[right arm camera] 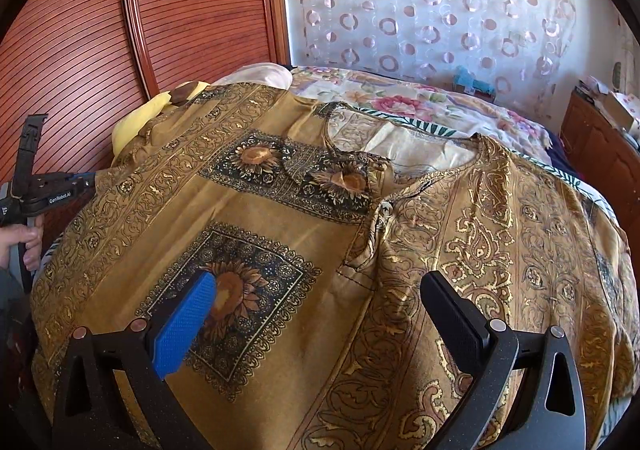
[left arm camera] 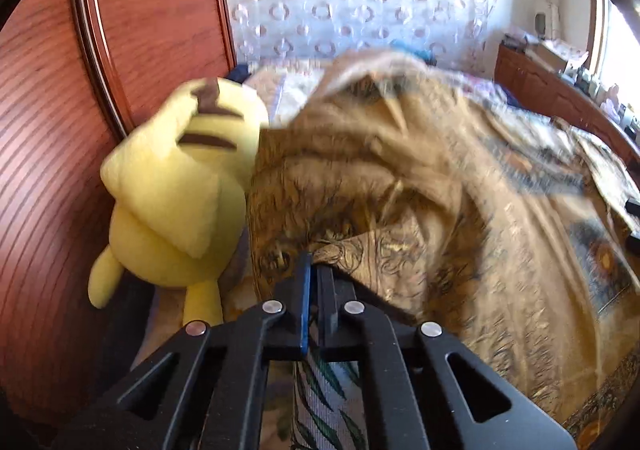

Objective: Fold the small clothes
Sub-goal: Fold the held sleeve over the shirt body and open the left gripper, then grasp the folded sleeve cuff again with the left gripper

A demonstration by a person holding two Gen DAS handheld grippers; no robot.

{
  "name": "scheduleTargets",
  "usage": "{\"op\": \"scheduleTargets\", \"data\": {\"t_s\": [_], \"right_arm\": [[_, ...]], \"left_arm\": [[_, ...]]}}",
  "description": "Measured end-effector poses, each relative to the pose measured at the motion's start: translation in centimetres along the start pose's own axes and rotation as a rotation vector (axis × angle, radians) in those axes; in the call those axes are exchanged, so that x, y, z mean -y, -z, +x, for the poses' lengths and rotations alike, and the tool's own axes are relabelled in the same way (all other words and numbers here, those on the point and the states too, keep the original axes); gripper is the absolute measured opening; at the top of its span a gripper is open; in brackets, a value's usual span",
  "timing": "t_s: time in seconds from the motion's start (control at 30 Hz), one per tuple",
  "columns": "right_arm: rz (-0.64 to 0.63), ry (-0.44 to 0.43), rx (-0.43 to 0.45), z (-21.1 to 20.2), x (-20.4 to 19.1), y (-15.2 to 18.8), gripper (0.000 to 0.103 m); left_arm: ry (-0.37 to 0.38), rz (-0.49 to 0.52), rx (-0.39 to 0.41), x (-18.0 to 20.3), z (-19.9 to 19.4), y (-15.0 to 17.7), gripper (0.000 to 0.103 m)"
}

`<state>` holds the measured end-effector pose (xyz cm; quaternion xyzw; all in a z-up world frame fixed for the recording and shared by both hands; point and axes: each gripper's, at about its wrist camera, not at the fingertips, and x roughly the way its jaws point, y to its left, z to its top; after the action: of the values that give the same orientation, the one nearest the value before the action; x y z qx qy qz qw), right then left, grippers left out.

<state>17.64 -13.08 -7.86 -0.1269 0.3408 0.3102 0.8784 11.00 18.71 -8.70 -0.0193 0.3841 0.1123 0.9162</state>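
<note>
As seen from the left wrist, the left gripper [left arm camera: 314, 262] is clamped narrow on a bunched edge of the ochre printed shirt [left arm camera: 400, 186], which is lifted and blurred above the bed. A yellow plush toy [left arm camera: 172, 194] is seen just beside the fabric, against the red-brown slatted wardrobe [left arm camera: 52, 170]. No writing is readable here.

From the right wrist, the right gripper [right arm camera: 320, 306] is held wide open over the shirt [right arm camera: 280, 250], nothing gripped; the garment is spread across the floral bedspread [right arm camera: 420, 98]. "GenRobot.AI" is read on the left gripper [right arm camera: 60, 192] at the shirt's left edge. A ring-patterned curtain [right arm camera: 420, 2] is seen behind.
</note>
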Motion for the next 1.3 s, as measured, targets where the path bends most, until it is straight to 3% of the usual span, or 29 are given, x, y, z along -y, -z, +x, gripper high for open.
{"op": "scheduleTargets", "data": {"t_s": [0.17, 0.27, 0.4, 0.53, 0.6, 0.67, 0.87, 1.07, 1.3], "right_arm": [[0.018, 0.001, -0.006, 0.4, -0.1, 0.0, 0.102], [0.021, 0.005, -0.002, 0.5, -0.3, -0.2, 0.102], [0.025, 0.013, 0.004, 0.4, -0.4, -0.2, 0.102], [0.038, 0.018, 0.011, -0.1, -0.1, 0.1, 0.102], [0.050, 0.018, 0.015, -0.4, 0.2, 0.2, 0.102], [0.056, 0.019, 0.018, -0.7, 0.3, 0.3, 0.102], [0.061, 0.020, 0.018, -0.6, 0.3, 0.4, 0.102], [0.067, 0.026, 0.015, -1.0, 0.3, 0.4, 0.102], [0.079, 0.041, 0.016, -1.6, 0.6, 0.6, 0.102]], "left_arm": [[0.019, 0.019, 0.116, 1.2, -3.2, -2.9, 0.003], [0.077, 0.057, 0.159, 3.3, -4.5, -5.2, 0.003], [0.187, 0.130, 0.181, 7.8, -5.3, -6.9, 0.003], [0.272, 0.163, 0.143, 11.0, -5.3, -6.5, 0.003], [0.291, 0.185, 0.126, 11.7, -5.4, -5.7, 0.013], [0.293, 0.183, 0.117, 11.4, -5.5, -5.5, 0.036], [0.282, 0.130, 0.122, 9.4, -5.8, -5.1, 0.077], [0.258, 0.091, 0.133, 8.4, -4.8, -5.5, 0.078], [0.254, 0.069, 0.041, 8.9, 1.0, -6.7, 0.076]]}}
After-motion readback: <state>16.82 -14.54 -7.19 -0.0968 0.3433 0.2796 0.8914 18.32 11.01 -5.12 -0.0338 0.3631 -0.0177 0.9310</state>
